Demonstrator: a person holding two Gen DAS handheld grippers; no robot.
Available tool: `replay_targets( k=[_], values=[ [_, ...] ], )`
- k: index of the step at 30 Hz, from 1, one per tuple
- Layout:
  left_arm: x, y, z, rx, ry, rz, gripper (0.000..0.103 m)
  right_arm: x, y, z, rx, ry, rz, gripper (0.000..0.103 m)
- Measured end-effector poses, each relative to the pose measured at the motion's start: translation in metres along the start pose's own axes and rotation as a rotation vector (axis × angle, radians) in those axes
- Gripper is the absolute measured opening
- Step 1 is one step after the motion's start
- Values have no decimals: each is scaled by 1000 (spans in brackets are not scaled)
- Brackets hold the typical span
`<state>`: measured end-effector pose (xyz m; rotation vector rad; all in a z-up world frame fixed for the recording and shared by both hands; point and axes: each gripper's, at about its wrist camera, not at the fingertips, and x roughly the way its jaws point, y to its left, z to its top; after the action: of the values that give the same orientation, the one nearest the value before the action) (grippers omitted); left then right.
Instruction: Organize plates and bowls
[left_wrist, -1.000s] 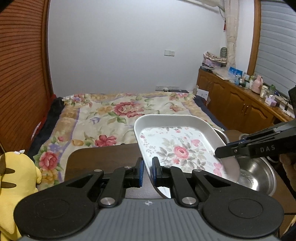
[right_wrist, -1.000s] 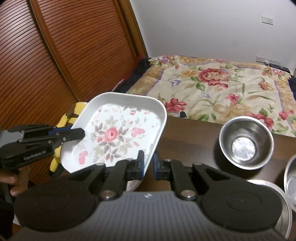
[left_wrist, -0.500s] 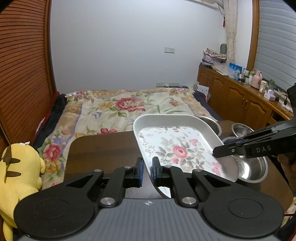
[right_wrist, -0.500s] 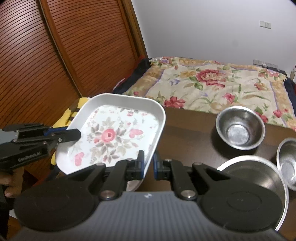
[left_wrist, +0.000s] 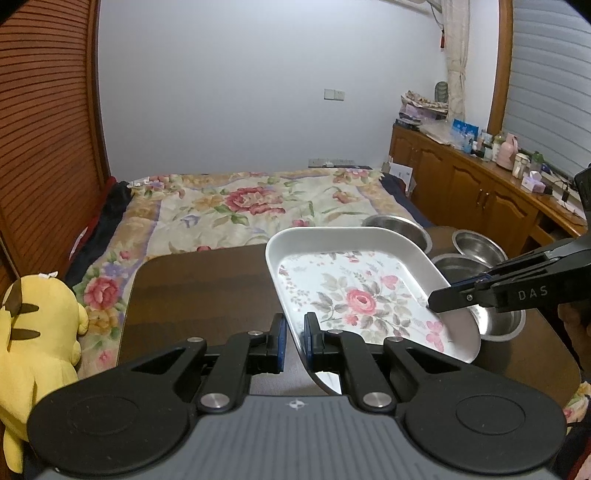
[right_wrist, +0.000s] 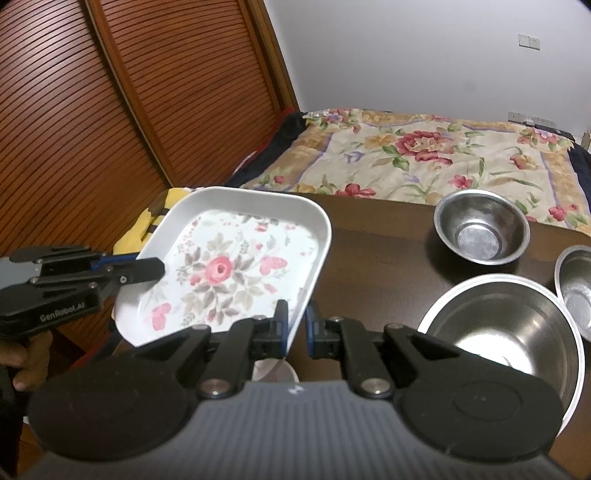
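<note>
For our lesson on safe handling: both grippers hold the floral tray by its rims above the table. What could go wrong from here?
1. The left gripper and right gripper pinch only the thin rim of the floral tray; it might slip or tip.
2. Set down carelessly, it may strike the large steel bowl.

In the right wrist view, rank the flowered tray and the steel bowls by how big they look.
1. flowered tray, though it is held nearer the camera.
2. large steel bowl, nearest.
3. small steel bowl, farther back.
The bowl at the right edge is cut off, so unranked.
</note>
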<state>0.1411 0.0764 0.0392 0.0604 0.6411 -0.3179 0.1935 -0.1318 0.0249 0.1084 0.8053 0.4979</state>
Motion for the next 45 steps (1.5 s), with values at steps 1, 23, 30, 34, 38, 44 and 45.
replay_targets(
  k=[1,23,30,34,38,44,45],
  values=[
    [0,-1,-3,0,3,-1,11,-1,0,-2,2,2,1,11],
    [-21,-3,-65,-34,61,-27,12,-5,10,-54,32,30,59,11],
    [-24,-1,-78,-48,76,-29,12,-6,16,-67,29,48,74,11],
    [-24,1,-82,-52,83,-26,12,-4,19,-72,22,55,73,11],
    [-20,0,-85,-55,91,-19,12,0,20,-76,24,66,76,11],
    [-4,2,-94,-52,114,6,12,4,23,-84,13,60,58,12],
    [-2,2,-95,-53,116,8,12,6,23,-85,17,57,55,12]
  ],
)
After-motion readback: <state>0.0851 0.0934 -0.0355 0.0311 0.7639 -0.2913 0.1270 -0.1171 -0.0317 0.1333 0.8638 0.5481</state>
